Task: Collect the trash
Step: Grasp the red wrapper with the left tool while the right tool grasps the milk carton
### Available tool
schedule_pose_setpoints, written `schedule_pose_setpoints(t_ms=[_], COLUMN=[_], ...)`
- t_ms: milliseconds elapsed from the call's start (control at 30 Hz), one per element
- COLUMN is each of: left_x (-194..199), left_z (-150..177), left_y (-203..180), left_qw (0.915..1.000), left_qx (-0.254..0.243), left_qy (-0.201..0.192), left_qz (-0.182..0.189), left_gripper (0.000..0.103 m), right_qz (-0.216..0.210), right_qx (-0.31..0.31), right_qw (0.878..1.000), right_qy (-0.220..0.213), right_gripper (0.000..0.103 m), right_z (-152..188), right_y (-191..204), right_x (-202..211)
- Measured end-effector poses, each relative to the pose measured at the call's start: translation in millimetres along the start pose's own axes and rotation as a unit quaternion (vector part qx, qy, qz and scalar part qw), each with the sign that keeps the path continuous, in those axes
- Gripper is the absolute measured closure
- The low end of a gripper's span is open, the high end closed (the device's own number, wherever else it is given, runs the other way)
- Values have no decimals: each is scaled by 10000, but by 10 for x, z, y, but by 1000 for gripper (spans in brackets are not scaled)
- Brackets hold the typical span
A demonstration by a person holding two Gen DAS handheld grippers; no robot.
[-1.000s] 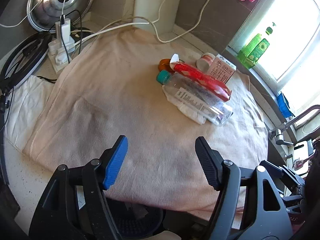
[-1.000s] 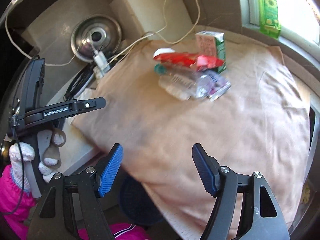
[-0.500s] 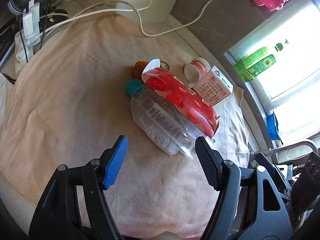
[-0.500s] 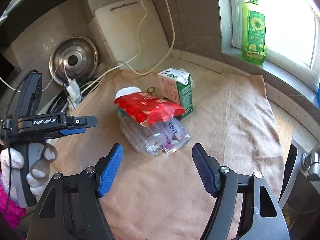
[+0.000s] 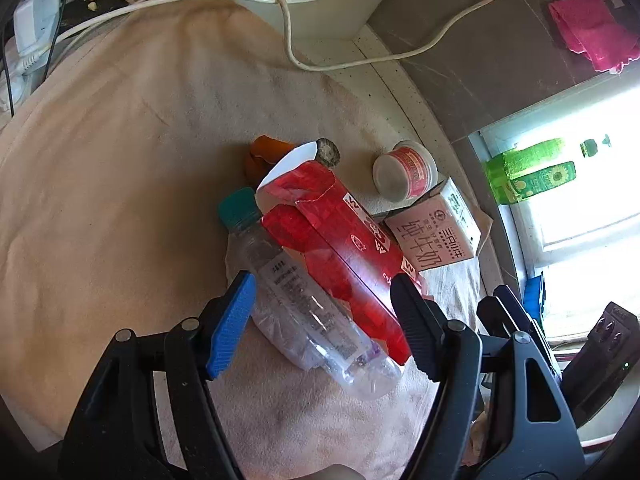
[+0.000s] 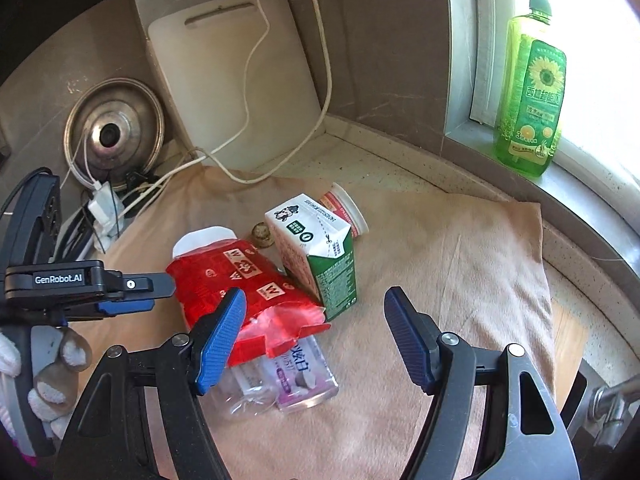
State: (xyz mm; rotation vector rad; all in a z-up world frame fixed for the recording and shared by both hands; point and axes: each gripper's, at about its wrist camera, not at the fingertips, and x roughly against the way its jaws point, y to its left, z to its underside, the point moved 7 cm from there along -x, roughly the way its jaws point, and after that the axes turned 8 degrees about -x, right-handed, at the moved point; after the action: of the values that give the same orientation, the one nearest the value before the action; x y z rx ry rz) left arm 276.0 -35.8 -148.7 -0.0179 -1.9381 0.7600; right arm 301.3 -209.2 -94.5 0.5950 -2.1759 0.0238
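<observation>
A pile of trash lies on the beige towel [image 5: 120, 200]. It holds a flattened red carton [image 5: 336, 248], a clear bottle [image 5: 304, 312] with a teal cap under it, a milk carton [image 5: 436, 236], a small cup [image 5: 404, 170] on its side and orange peel [image 5: 264, 152]. My left gripper [image 5: 320, 324] is open, its fingers either side of the bottle and red carton, not pressing them. My right gripper [image 6: 314, 336] is open over the torn end of the red carton [image 6: 244, 292], with the milk carton [image 6: 320, 248] just beyond. A purple-white packet [image 6: 304, 376] lies under it. The left gripper [image 6: 156, 294] shows side-on at the left.
A white cutting board [image 6: 232, 84] leans on the back wall, with white cables [image 6: 320, 80] trailing over the towel. A pot lid [image 6: 114, 132] and chargers sit at the back left. A green soap bottle [image 6: 532, 92] stands on the window sill. A tap [image 6: 612, 400] is at the lower right.
Both grippers have closed in on the trash pile from the towel's near edge; the pile now lies between their fingers. The left gripper has rolled. Neither has changed its opening.
</observation>
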Motion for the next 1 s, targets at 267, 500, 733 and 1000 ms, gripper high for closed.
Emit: schedule_pose_setpoints(t_ms=[267,500,733,1000], left_x=[-219,-271,-307,-464], left_z=[-79,-209,-320,-357], left_y=[2,-54,-201,-246], left_qw=[9998,9998,9999,9999], left_qx=[196,219,17,66], left_qy=[81,-29,-117,-44], left_qz=[54,17,-41,-104], left_gripper=[33,64,66,80], right_qz=[-14,-6,-157,-49], right_qx=[-26,69,-86,15], right_qw=[9998,9997,9996,9997], right_qy=[196,225,235,253], right_gripper=[32,32,32,58], right_z=[-87,-159,-236,-244], right_y=[-22,-16,-55,-42], right_x=[-323,-482,-581,-636])
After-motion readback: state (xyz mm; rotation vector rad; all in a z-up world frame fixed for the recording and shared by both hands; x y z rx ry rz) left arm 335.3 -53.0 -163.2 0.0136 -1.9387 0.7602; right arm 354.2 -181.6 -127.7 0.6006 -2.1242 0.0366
